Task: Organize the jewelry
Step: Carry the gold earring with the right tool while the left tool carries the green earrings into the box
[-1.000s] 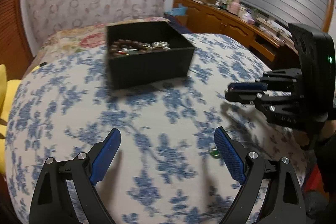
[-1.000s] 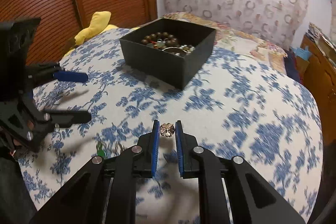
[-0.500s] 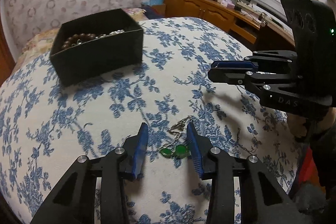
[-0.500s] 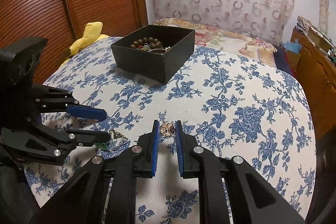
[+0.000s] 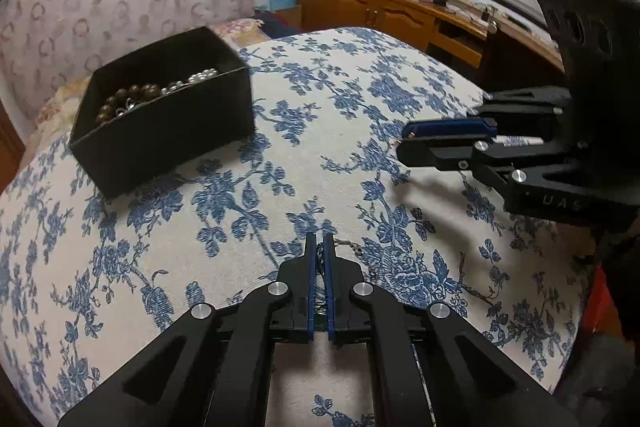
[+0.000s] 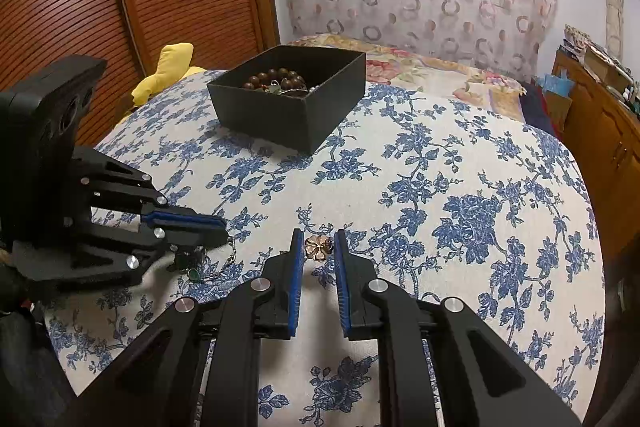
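While the left tongs (image 5: pixel 319 247) are pinched together on a thin metal chain with green stones (image 6: pixel 195 271), whose free end lies on the blue-flowered white bedspread (image 5: pixel 200 227) just under their tips, the right tongs (image 6: pixel 317 247) grip a small coppery flower-shaped brooch (image 6: pixel 318 247) between their blue pads, held above the cloth. Ahead of both tongs, well apart from them, sits an open black square cardboard box (image 6: pixel 288 107) on the same bedspread. Inside it lies a bracelet of round dark-brown wooden beads (image 6: pixel 276 77), and against the far side a string of small white pearls (image 5: pixel 200 75) mixed with silvery pieces too small to tell apart. From the left tongs the box stands forward and to the left; from the right tongs it stands forward and slightly left. The right tongs show to the right of the left ones, near them but apart.
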Available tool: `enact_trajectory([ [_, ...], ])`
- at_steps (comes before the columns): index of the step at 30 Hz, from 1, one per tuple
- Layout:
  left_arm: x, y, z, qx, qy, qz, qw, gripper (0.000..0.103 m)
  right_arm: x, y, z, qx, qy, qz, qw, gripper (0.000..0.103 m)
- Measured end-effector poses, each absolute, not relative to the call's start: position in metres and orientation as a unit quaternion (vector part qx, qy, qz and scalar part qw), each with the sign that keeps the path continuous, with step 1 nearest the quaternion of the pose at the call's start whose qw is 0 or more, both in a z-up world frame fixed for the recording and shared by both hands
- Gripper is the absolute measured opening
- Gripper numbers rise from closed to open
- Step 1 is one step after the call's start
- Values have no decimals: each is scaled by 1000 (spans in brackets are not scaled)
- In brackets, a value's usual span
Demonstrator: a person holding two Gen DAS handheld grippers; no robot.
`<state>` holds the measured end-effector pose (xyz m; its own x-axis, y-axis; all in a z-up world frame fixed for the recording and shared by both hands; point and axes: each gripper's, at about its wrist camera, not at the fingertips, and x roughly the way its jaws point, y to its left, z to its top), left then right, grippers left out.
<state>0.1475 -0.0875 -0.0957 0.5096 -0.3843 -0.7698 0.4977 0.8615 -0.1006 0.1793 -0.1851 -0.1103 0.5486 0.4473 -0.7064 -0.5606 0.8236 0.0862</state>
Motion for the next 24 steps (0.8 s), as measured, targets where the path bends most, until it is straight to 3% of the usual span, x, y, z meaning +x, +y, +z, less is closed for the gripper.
enact_trajectory([
  [24, 166, -41, -2, 15, 323, -220, 920, 2, 189, -161, -74, -78, 339, 310, 885, 17],
])
